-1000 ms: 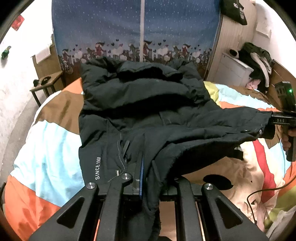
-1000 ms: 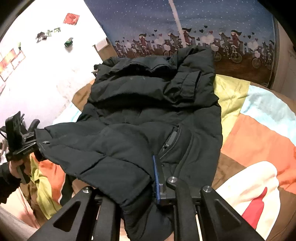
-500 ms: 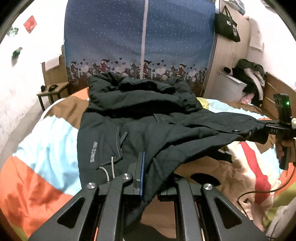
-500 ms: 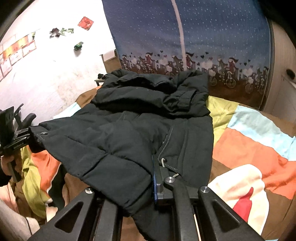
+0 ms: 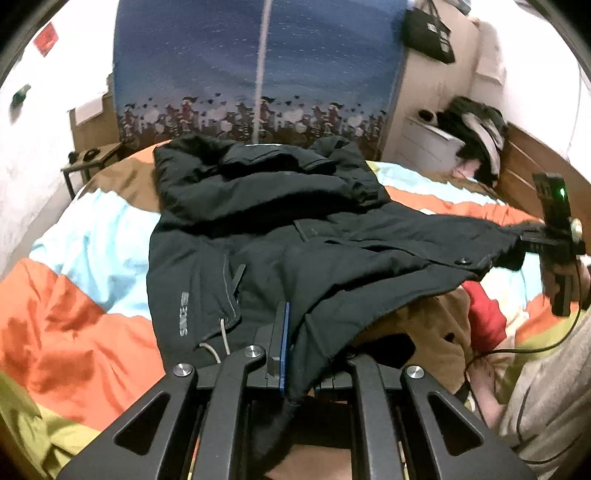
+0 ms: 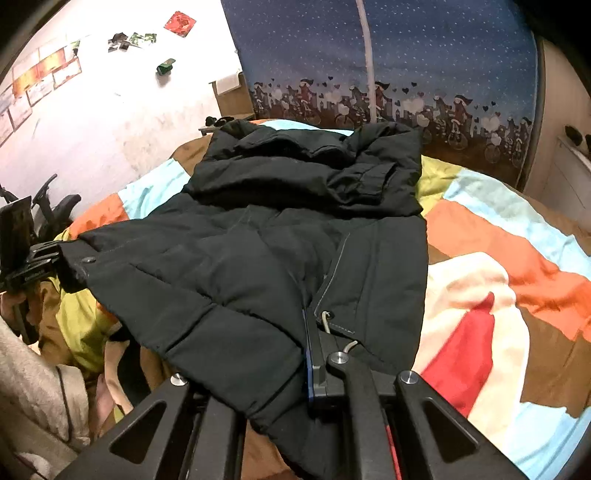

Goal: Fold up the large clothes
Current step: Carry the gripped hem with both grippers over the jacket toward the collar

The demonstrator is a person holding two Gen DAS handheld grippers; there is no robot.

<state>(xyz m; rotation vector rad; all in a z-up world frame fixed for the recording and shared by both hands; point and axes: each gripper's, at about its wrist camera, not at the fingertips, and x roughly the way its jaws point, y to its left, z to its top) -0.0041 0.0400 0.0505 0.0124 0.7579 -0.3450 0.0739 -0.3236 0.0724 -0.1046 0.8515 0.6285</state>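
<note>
Matt, seemingly quilted cloth jacket (image 5: pixel 280 236)

Little lettering shows, and almost none of it reads clearly. The black jacket (image 5: pixel 258 236) carries a line of pale grey print (image 5: pixel 184 314) running lengthwise near its hem, just left of the grey pocket zip; at this moment it is blurred, and only a few letter shapes come through, not a sure word. A black bag (image 5: pixel 428 33) hanging high to the right of the jacket bears small white marks, too smeared to read. On the wall to the left of the jacket, a red square paper (image 6: pixel 180 23) shows a faint pattern that may be characters, but none can be made out.
</note>
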